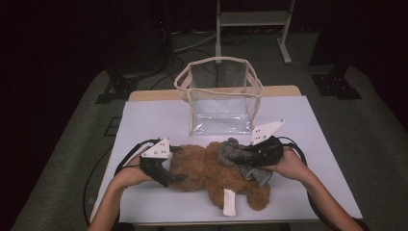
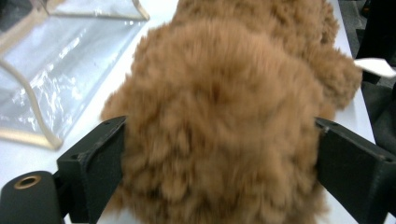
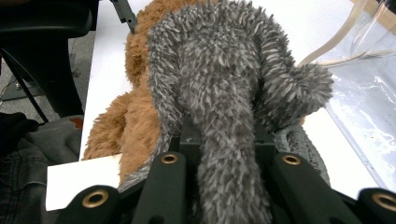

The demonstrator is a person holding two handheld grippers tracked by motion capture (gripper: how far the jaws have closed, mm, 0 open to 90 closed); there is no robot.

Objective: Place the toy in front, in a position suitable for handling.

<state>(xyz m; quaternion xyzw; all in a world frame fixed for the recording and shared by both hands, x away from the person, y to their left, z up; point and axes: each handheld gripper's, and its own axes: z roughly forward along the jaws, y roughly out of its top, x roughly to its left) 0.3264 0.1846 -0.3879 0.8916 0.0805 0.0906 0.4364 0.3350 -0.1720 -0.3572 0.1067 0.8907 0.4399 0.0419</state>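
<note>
The right gripper (image 1: 240, 156) is clamped on the grey plush (image 3: 224, 93). The left gripper (image 1: 177, 163) stands wide open with the brown teddy (image 2: 219, 116) between its fingers (image 2: 93, 158), unpinched. Both toys lie short of the clear bag (image 1: 219, 103) beyond the fingertips, so bagging seems barely begun.

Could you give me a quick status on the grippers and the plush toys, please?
Left gripper open, jaws either side of brown plush toy. Right gripper shut on grey plush piece. Clear bag stands open behind; path unobstructed.

Shaggy brown plush toy (image 1: 211, 171), glossy clear plastic bag (image 1: 220, 96)
</note>
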